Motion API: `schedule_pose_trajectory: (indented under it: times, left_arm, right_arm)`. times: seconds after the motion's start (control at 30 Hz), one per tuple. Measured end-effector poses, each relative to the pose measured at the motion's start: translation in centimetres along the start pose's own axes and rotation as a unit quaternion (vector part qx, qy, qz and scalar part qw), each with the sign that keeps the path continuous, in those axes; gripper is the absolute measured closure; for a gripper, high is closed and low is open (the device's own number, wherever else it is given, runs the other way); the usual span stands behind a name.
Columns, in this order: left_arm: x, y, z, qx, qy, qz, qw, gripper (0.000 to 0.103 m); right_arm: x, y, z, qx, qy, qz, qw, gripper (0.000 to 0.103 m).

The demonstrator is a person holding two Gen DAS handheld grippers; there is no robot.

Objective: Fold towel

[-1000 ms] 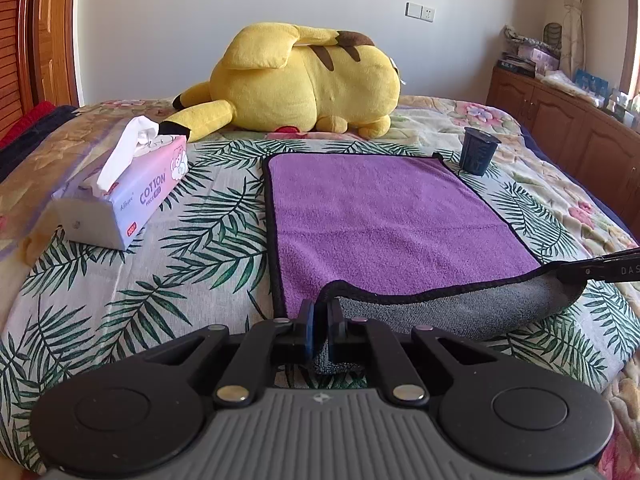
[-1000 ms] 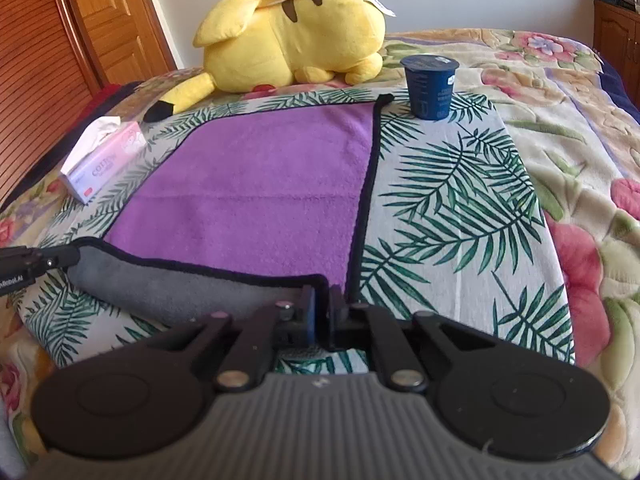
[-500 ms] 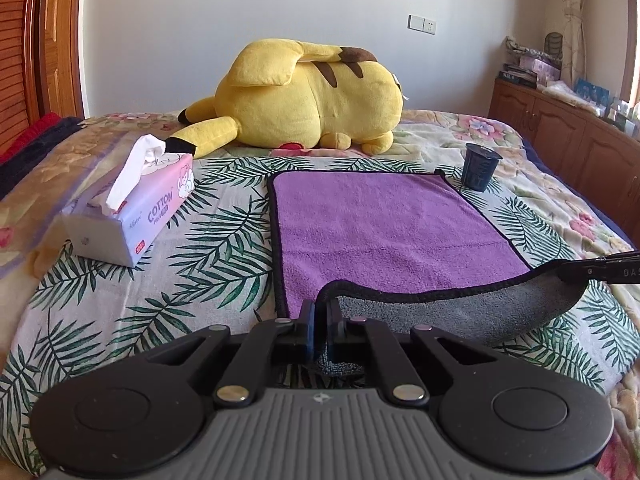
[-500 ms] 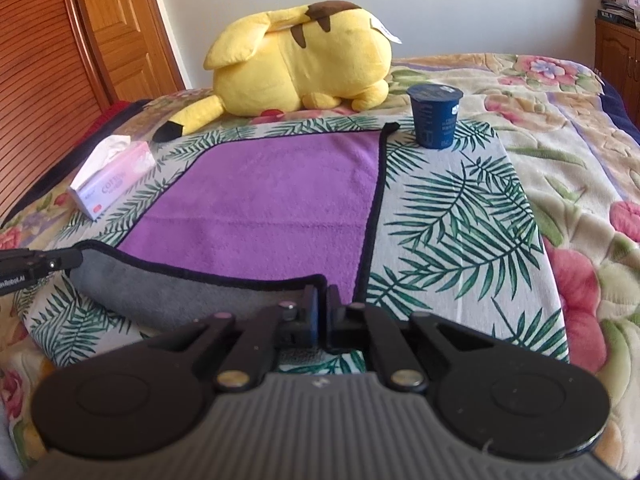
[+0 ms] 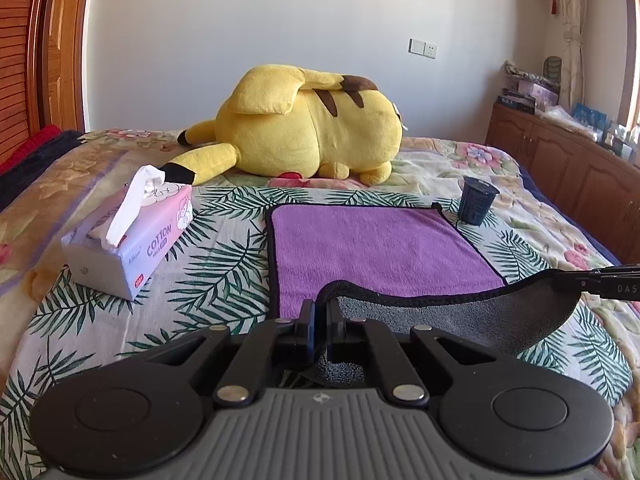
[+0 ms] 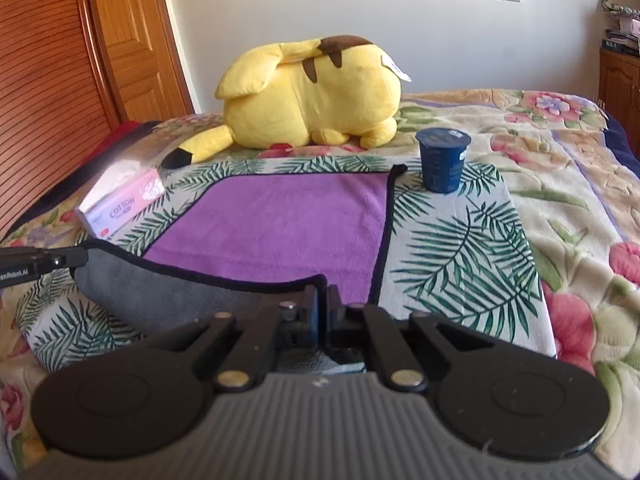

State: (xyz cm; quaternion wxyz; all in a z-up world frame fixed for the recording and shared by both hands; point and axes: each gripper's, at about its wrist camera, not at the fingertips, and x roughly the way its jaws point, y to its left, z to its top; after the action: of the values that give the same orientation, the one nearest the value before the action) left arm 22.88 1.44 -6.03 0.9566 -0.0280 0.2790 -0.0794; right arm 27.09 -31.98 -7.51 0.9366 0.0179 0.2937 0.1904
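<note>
We are pinching the towel's (image 5: 380, 248) near corners, left gripper (image 5: 320, 316) and right gripper (image 6: 322, 304) both clamped, near edge lifted; next we carry it toward twelve o'clock, probably.

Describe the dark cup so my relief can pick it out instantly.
Start at the big yellow Pikachu plush lying on the bed. Just in front of its feet, off the purple towel's far right corner, stands a small navy blue cup: the only upright, hard, dark container there.
</note>
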Motion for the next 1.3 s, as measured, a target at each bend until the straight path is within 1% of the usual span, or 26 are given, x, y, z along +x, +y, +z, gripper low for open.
schedule_pose_trajectory:
  times: [0.27, 0.53, 0.73, 0.9, 1.03, 1.13, 1.3]
  left_arm:
    - [1.2, 0.3, 1.1, 0.005, -0.007, 0.005, 1.0, 0.103]
    - [2.7, 0.9, 1.9, 0.012, -0.008, 0.007, 0.9999, 0.103]
    - [3.5, 1.6, 2.5, -0.008, 0.0, 0.006, 1.0, 0.103]
    - [4.0, 1.5, 3.3, 0.005, -0.003, 0.004, 1.0, 0.103]
    - [4.4, 1.2, 4.5, 0.015, -0.015, 0.005, 0.9998, 0.103]
    - [4.7, 1.2, 5.2, 0.013, -0.024, 0.002, 0.9996, 0.103]
    - [5.7, 1.0, 6.4, 0.034, -0.029, 0.001, 0.999, 0.103]
  right_arm:
    - [0.8, 0.4, 1.0, -0.024, -0.017, 0.002, 1.0, 0.099]
    - [2.2, 0.6, 1.1, -0.044, -0.018, -0.005, 0.999, 0.099]
    - [2.7, 0.4, 1.9, -0.061, -0.034, -0.008, 0.998, 0.099]
    - [3.1, 0.0, 2.6, -0.065, -0.043, -0.011, 0.997, 0.099]
    - [3.4, -0.1, 3.3, -0.072, -0.054, -0.016, 0.996, 0.099]
    - [3.8, -0.3, 3.9, -0.074, -0.064, -0.019, 0.995, 0.099]
    - [4.9, -0.4, 4.9, -0.08, -0.074, -0.028, 0.994, 0.099]
